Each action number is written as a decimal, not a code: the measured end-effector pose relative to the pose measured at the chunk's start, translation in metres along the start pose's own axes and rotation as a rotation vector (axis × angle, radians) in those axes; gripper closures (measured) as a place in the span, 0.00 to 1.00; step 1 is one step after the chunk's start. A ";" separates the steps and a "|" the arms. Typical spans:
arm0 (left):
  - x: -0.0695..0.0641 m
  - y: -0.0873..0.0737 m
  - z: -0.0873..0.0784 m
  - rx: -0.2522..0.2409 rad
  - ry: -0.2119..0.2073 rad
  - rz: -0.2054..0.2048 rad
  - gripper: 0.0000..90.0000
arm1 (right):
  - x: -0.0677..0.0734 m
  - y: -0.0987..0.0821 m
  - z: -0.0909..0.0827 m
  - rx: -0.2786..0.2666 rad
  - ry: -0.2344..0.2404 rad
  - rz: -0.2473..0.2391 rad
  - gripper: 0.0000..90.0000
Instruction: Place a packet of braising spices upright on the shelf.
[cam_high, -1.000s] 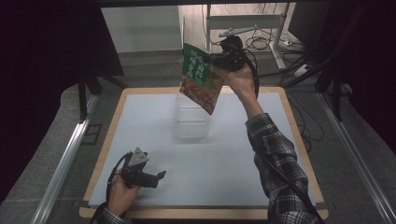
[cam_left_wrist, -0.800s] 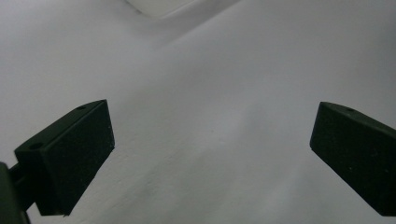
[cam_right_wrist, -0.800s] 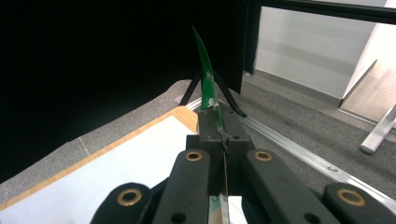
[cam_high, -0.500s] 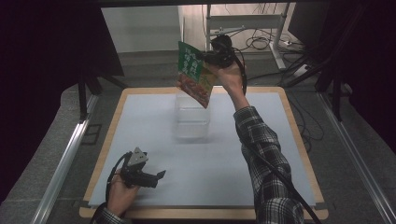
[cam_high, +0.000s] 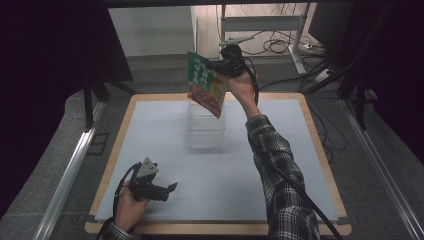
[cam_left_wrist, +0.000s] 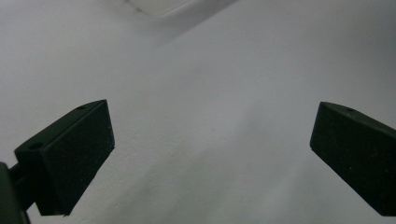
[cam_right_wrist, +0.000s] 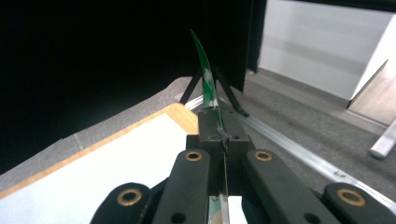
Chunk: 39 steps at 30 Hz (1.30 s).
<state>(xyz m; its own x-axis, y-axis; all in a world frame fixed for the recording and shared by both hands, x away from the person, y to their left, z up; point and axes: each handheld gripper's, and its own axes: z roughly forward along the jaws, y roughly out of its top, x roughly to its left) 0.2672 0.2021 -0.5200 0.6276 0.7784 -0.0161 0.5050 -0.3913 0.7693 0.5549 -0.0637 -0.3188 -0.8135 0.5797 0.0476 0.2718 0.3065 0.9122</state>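
A green and red snack packet (cam_high: 204, 84) hangs in the air over a clear plastic container (cam_high: 205, 131) that stands on the white mat. My right gripper (cam_high: 220, 66) is shut on the packet's upper right edge. In the right gripper view the packet (cam_right_wrist: 206, 77) shows edge-on, pinched between the closed jaws of the right gripper (cam_right_wrist: 223, 140). My left gripper (cam_high: 170, 190) rests low near the front left of the mat, open with nothing between its jaws. In the left gripper view the left gripper (cam_left_wrist: 210, 154) stands wide over bare mat, with a corner of the container (cam_left_wrist: 159, 4) at the top.
The white mat (cam_high: 290, 150) lies on a wooden-edged table (cam_high: 327, 165). A metal rail (cam_high: 70, 170) runs along the left side. Cables and a desk frame (cam_high: 280, 45) lie on the floor beyond the far edge.
My right hand has carried the packet to the left and slightly down, closer over the clear container. The left gripper has stayed where it was.
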 end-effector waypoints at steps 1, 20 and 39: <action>0.000 0.000 0.000 0.001 0.000 -0.001 0.00 | 0.001 -0.003 -0.001 -0.005 0.019 0.007 0.99; -0.001 0.000 0.002 0.021 0.002 0.007 0.00 | -0.003 -0.025 0.001 0.078 0.077 0.053 0.99; -0.002 0.000 0.004 0.040 0.005 0.017 0.00 | -0.003 -0.036 0.018 0.142 -0.002 0.031 0.81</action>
<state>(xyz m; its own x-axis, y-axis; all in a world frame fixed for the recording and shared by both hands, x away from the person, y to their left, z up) 0.2683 0.1990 -0.5223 0.6334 0.7738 -0.0007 0.5182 -0.4235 0.7430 0.5565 -0.0631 -0.3594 -0.8022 0.5924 0.0741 0.3673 0.3919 0.8435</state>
